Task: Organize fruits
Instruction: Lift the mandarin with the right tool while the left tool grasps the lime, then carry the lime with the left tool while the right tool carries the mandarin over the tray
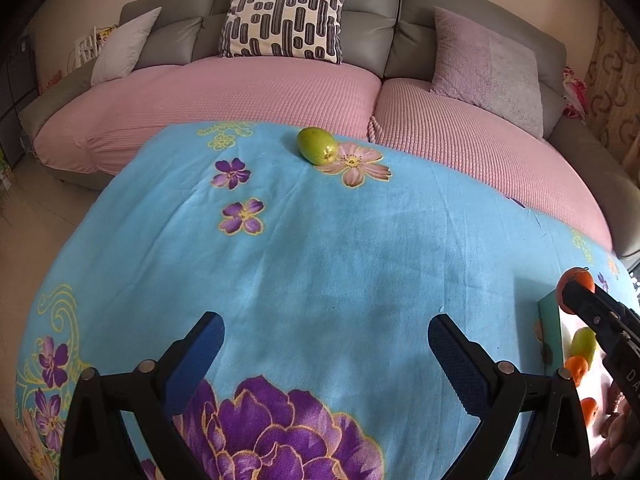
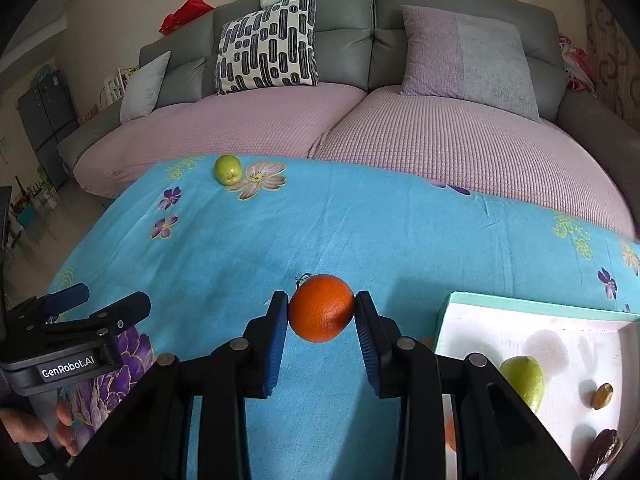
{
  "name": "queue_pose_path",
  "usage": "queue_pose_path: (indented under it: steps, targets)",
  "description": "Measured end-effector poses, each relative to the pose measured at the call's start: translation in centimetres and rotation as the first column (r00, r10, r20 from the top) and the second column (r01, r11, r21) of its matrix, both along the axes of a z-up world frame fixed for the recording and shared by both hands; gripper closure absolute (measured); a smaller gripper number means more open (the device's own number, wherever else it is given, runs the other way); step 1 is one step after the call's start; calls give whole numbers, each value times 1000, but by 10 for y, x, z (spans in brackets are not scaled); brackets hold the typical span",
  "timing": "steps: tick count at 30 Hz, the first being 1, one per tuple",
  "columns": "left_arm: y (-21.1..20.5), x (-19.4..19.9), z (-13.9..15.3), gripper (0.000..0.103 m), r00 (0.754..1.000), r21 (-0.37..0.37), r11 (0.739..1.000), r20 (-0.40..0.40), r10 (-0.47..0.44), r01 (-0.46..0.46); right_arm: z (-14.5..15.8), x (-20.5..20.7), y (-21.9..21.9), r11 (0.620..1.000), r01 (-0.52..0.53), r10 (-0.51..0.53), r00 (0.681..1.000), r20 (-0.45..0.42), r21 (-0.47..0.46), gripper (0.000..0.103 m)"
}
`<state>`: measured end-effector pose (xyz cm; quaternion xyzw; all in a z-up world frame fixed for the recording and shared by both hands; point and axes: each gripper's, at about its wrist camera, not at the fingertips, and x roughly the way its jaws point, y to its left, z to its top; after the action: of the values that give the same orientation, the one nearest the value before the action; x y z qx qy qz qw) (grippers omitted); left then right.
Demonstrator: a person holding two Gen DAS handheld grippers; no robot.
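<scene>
Through the left wrist view, the left tongs are standing spread over the blue floral blanket, gripping nothing; a green mango is lying at twelve o'clock. Through the right wrist view, the right tongs are pinching an orange, while the white box is sitting at four o'clock, holding another green fruit.

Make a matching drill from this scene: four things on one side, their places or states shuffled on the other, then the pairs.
Things:
1. orange
2. green fruit
3. left gripper
4. box

States:
A. open, nothing between its fingers
B. lying at the far edge of the blue blanket
C. clamped in the right gripper
D. holds another green fruit

Pairs: 1-C, 2-B, 3-A, 4-D
</scene>
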<state>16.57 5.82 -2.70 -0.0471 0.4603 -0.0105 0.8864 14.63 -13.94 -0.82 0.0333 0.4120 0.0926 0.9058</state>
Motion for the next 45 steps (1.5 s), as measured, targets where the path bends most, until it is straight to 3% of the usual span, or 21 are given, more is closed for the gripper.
queue_pose_path:
  steps: [3, 6, 8, 12, 14, 17, 18, 20, 22, 24, 25, 28, 29, 37, 45]
  targets:
    - [-8, 25, 3, 0, 998, 9, 998, -7, -56, 56, 11, -2, -19, 999, 49, -49, 998, 25, 22, 67]
    - [-10, 58, 6, 0, 994, 76, 992, -5, -105, 105, 19, -4, -37, 994, 100, -103, 994, 42, 53, 67]
    - [-5, 85, 4, 0, 993, 48, 993, -42, -107, 109, 22, -6, -47, 990, 122, -126, 991, 46, 71, 67]
    - [8, 132, 1, 1, 990, 58, 992, -89, -108, 113, 22, -7, -62, 983, 156, -161, 986, 45, 93, 67]
    - [17, 148, 0, 2, 990, -9, 996, -108, -90, 89, 21, -7, -69, 980, 170, -175, 984, 39, 102, 67]
    - [31, 171, -5, 15, 990, -168, 986, -137, -38, 15, 16, -7, -76, 976, 189, -193, 981, 27, 110, 67]
    - [33, 177, -7, 18, 989, -188, 982, -144, -24, -3, 15, -7, -78, 974, 195, -199, 980, 23, 111, 67]
    - [33, 186, -10, 19, 989, -168, 985, -148, 12, -37, 13, -6, -81, 973, 202, -205, 978, 19, 111, 67]
    - [34, 195, -16, 26, 985, -152, 986, -169, 40, -66, 13, -6, -83, 972, 208, -212, 977, 19, 111, 67]
    - [36, 202, -22, 39, 981, -185, 979, -186, 52, -87, 12, -6, -84, 971, 211, -214, 977, 17, 109, 67]
    - [35, 205, -24, 40, 981, -195, 976, -188, 54, -91, 11, -6, -84, 971, 211, -214, 977, 17, 107, 67]
    - [31, 209, -28, 49, 979, -171, 981, -194, 63, -97, 8, -6, -85, 971, 215, -217, 976, 11, 106, 67]
    - [31, 210, -30, 57, 978, -169, 980, -198, 68, -102, 8, -5, -85, 971, 214, -217, 976, 9, 105, 67]
    - [21, 186, -12, 57, 989, -172, 984, -146, 27, -52, 11, -7, -86, 971, 213, -217, 976, 19, 105, 67]
    - [-9, 103, 56, 57, 993, -203, 973, -17, -118, 112, 39, -30, -100, 965, 238, -245, 968, 60, 111, 67]
